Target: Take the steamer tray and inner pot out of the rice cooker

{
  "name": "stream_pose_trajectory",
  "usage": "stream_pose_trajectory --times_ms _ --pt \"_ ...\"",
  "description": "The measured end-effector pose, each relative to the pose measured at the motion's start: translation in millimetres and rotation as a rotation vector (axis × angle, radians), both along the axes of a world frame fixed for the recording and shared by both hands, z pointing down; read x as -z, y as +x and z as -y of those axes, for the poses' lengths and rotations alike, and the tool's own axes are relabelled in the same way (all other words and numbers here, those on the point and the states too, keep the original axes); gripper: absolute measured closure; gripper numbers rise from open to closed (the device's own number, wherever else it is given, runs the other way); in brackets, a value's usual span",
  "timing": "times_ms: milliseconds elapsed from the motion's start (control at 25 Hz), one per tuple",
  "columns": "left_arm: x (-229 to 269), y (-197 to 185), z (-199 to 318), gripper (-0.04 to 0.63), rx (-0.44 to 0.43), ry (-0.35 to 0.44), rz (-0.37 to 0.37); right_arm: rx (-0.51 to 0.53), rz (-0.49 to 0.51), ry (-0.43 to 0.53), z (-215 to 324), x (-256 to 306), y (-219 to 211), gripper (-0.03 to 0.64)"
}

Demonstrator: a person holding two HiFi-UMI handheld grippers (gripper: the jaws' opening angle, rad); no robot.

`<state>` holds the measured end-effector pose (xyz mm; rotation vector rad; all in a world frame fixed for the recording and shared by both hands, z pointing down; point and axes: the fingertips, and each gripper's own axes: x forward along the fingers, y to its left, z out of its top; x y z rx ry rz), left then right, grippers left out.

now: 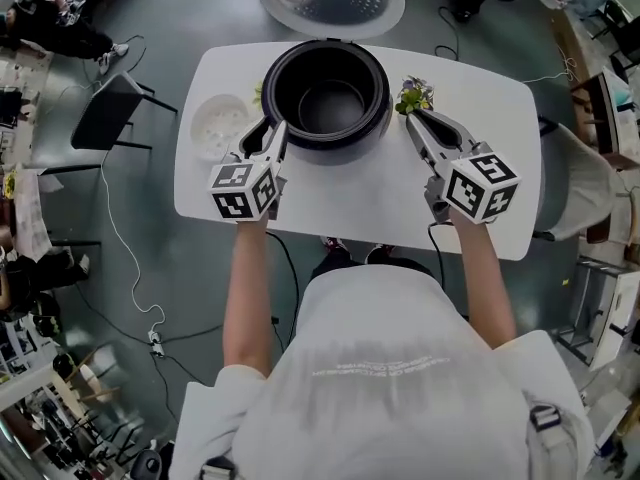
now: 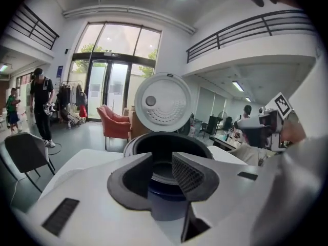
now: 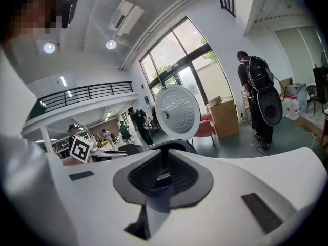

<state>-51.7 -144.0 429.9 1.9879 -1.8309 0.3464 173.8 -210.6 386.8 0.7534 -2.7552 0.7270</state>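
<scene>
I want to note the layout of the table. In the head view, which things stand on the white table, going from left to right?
white steamer tray → rice cooker → small green plant

White steamer tray (image 1: 218, 125) lies beside open black rice cooker (image 1: 325, 93).

The person wears a white short-sleeved T-shirt (image 1: 390, 368) with a faint line of pale print across the back and dark strap buckles (image 1: 543, 417) near the shoulders. The left gripper (image 1: 275, 126) and right gripper (image 1: 412, 116) have white shells, dark grey ribbed pads (image 2: 190, 174) and cubes (image 1: 482, 185) bearing black-and-white square markers.
</scene>
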Motion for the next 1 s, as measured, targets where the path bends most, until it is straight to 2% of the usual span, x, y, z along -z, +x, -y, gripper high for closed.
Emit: stream_pose_trajectory --times_ms 160,360,480,560,680,800,1000 --pt "-3 18 0 0.465 -0.057 -0.051 0.021 0.048 0.009 -0.018 8 -10 1 0.574" --pt "-4 -8 2 0.464 -0.05 -0.065 0.024 0.06 0.018 -0.05 19 -24 -25 0.571" --pt "-8 -23 16 0.46 -0.073 -0.077 0.005 0.057 0.009 -0.08 26 -31 -41 0.533" --pt "-15 -30 28 0.439 -0.109 -0.103 -0.002 0.052 -0.011 -0.111 32 -39 -50 0.511" --pt "-30 -38 40 0.433 -0.17 -0.157 -0.009 0.061 -0.092 -0.17 38 -59 -59 0.479" --pt "-40 -45 48 0.43 -0.195 -0.18 -0.064 0.068 -0.159 -0.214 40 -73 -64 0.46" --pt "-39 -53 58 0.433 -0.199 -0.178 -0.176 0.046 -0.195 -0.251 42 -85 -71 0.46"
